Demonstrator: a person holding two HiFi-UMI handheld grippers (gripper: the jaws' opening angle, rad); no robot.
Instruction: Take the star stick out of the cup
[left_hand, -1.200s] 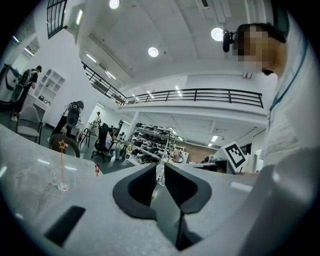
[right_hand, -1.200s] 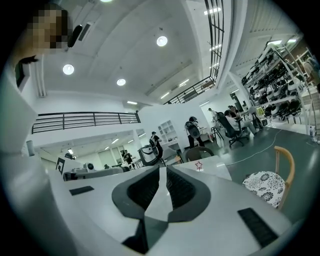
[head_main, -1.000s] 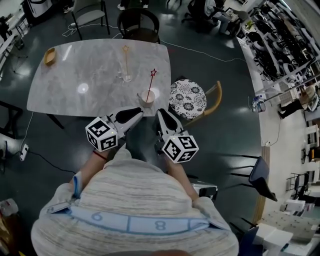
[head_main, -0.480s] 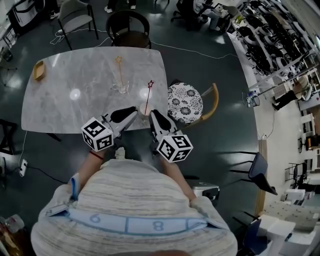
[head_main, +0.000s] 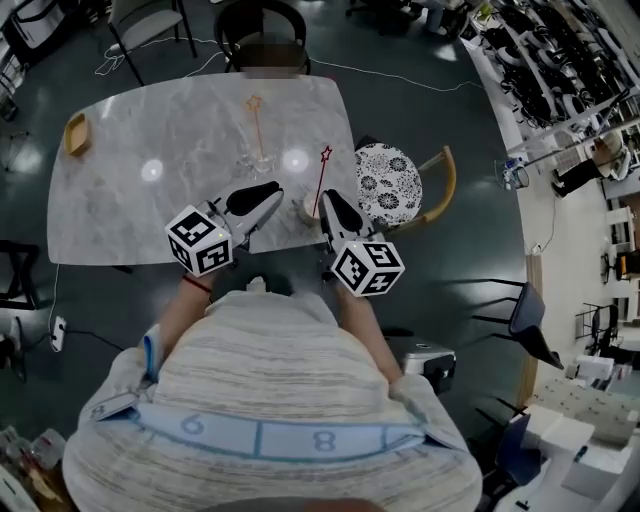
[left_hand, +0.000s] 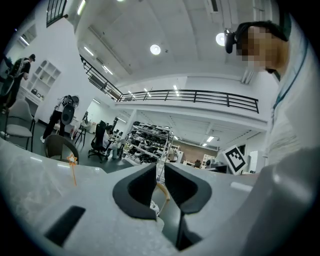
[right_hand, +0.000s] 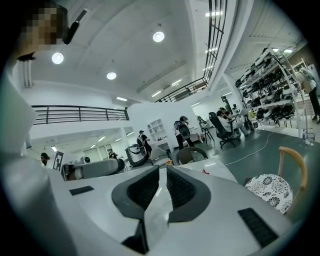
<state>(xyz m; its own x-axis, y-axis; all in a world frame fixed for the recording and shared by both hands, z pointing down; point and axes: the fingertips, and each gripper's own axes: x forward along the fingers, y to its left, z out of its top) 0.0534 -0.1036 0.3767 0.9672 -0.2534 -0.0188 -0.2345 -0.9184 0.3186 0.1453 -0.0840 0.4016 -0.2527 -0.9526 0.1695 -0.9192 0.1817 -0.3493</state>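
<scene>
On the grey marble worktop (head_main: 150, 215), the small pale cup (head_main: 305, 208) holding the red star stick (head_main: 321, 178) stands at the near edge. A clear glass (head_main: 262, 163) stands behind it to the left, and a small wooden tray (head_main: 75, 133) at the far left. A round patterned stool (head_main: 390, 185) stands just right of the worktop.

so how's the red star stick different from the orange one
Colour: the red stick has a red star, the orange stick an orange one.
Holder: the red stick stands in a pale cup at the near edge of the table; the orange stick stands in a clear glass farther in.
Lean: the red stick tilts right, the orange stick is near upright.
Both are thin and star-topped.
</scene>
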